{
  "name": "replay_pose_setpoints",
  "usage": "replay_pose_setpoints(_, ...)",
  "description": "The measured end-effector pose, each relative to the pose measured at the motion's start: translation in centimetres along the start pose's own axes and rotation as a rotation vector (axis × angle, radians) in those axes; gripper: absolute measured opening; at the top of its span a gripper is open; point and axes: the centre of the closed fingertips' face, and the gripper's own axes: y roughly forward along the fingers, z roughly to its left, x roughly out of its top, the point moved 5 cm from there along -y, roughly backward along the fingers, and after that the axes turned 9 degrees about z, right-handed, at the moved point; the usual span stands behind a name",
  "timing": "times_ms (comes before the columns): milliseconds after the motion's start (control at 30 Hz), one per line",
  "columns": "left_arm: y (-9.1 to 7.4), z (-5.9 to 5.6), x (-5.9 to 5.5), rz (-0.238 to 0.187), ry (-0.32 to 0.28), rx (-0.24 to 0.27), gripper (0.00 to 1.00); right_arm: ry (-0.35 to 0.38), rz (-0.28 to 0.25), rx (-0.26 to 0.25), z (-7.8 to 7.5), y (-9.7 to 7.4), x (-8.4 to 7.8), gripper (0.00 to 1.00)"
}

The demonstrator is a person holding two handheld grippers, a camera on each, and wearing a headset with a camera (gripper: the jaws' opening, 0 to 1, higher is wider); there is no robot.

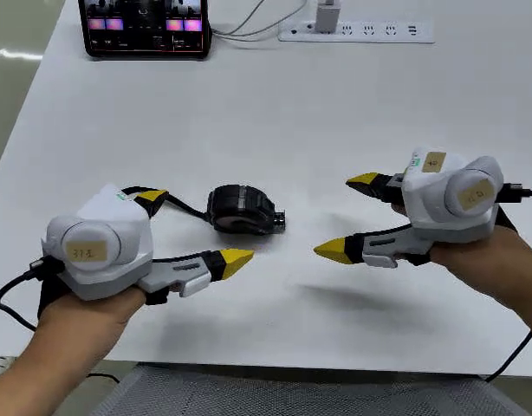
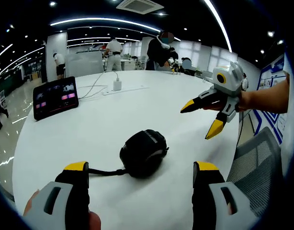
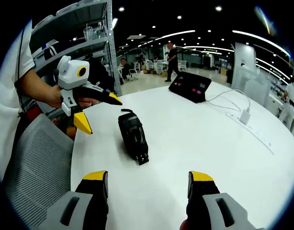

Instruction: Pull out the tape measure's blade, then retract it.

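One black tape measure (image 1: 242,210) lies on the white surface (image 1: 292,104), blade tucked in, between two hand-held grippers. The left hand-held gripper (image 1: 198,225) and the right hand-held gripper (image 1: 345,216) both gape wide, holding nothing.

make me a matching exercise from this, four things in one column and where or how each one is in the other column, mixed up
Things
1. black round tape measure
2. dark rectangular tablet
3. long white power strip
4. white right gripper with yellow tips

Places or states
A. far side of the white table, with a white charger plugged in
B. open, nothing between the jaws
C. far left of the table, screen lit pink
D. lying near the front of the table, blade in

Pairs: 1-D, 2-C, 3-A, 4-B
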Motion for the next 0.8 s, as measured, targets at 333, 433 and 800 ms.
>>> replay_pose_setpoints(333, -1.9, 1.1, -0.3, -0.012, 0.003, -0.007, 0.9, 0.016, -0.02, -0.048, 0.3, -2.3, -0.8, 0.76)
replay_pose_setpoints(433, -2.2, 1.3, -0.6, -0.007, 0.015, -0.007, 0.9, 0.02, -0.017, -0.06, 0.4, -2.9, -1.2, 0.77)
replay_pose_setpoints(800, -3.9, 1.7, -1.7, 0.007, 0.044, -0.017, 0.96, 0.073, -0.033, -0.094, 0.7, -5.3, -2.5, 0.83)
